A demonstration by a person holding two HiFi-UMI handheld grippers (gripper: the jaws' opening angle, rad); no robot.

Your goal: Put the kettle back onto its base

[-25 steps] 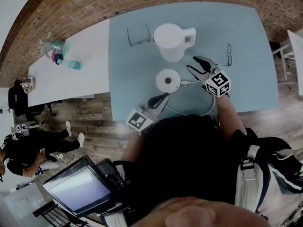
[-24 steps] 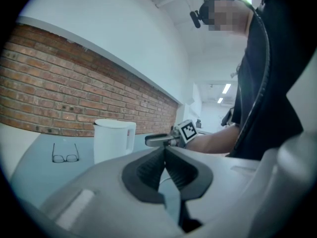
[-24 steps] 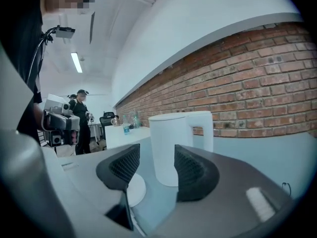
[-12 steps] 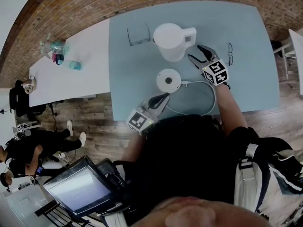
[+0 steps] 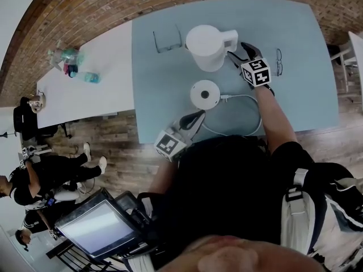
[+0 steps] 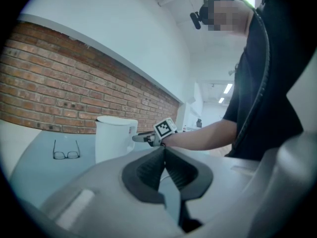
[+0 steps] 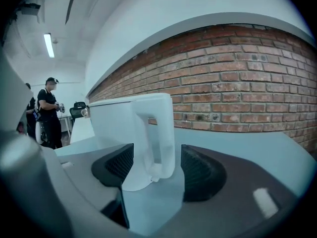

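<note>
Blue table (image 5: pixel 306 95): kettle (image 5: pixel 205 47) behind base (image 5: pixel 205 93), apparently apart.

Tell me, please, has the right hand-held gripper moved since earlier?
Yes: the right hand-held gripper went from beside the round white base up to the white plastic kettle; its jaws have just been opening, the handle between them.

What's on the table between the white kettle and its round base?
Nothing. In the head view only a bare strip of the blue table separates the kettle from its base.
</note>
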